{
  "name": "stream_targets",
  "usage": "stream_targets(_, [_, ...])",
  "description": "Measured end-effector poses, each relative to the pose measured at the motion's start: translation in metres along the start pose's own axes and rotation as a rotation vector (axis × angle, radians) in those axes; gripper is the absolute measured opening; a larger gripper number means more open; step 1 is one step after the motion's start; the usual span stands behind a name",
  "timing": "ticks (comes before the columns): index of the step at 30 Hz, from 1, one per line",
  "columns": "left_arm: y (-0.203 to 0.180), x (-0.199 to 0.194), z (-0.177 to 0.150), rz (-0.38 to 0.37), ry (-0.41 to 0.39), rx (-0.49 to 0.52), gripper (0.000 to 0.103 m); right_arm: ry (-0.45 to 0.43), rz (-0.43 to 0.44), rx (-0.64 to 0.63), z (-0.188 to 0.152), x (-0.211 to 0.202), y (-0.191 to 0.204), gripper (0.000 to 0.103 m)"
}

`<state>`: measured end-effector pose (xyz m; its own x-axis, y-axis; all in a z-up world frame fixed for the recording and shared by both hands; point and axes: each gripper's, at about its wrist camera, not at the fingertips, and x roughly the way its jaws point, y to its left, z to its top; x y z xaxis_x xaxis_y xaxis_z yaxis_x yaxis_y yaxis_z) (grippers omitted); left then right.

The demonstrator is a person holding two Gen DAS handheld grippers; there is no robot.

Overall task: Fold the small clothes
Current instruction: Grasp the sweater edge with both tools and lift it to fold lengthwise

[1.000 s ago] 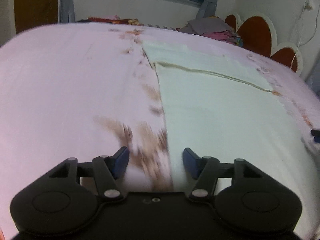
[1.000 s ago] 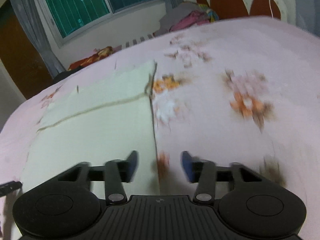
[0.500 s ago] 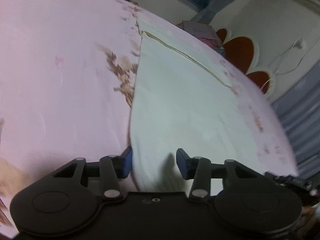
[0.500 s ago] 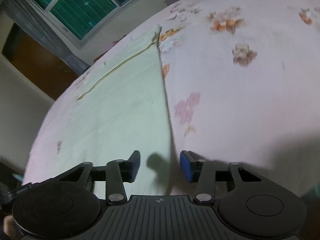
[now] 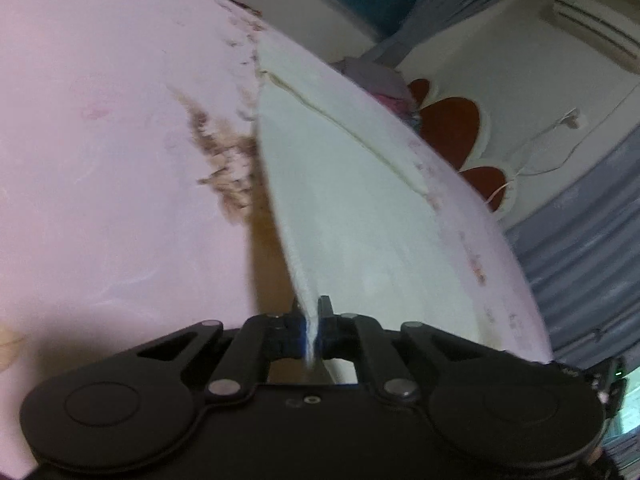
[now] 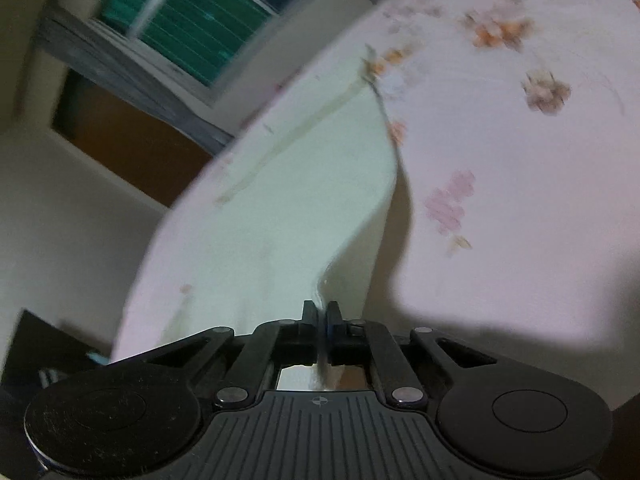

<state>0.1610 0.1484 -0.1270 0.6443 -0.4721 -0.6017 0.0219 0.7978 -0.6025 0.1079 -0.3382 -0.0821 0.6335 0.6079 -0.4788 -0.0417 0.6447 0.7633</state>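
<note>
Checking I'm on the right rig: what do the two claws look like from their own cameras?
Both are matte black plastic with two round discs, linkage arms and silver pivot screws. Left claw has a smooth base and blue pads; right claw has a ribbed base with a small crosshair mark.

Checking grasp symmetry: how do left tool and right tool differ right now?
Left tool pinches the pale cloth at its left edge; right tool pinches the right edge. Left's cloth runs taut and straight; right's curls. Shared: both shut on the cloth, edges lifted off the pink bedsheet.

Pale walls, a green-paned window (image 6: pixel 200 36), grey curtains (image 5: pixel 580 240) — dim light.
</note>
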Motion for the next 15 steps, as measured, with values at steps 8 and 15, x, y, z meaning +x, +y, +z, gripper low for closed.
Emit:
stream_targets(8, [0.018,0.007,-0.005,-0.011,0.0,-0.08,0.02,-0.045,-0.08,0.09,0.005,-0.008,-0.034,0.027])
stream_targets(15, [0.019,0.016,0.005,-0.02,0.013,-0.083,0.024,-0.001,-0.043,0.142,0.023,0.019,-0.051,0.044])
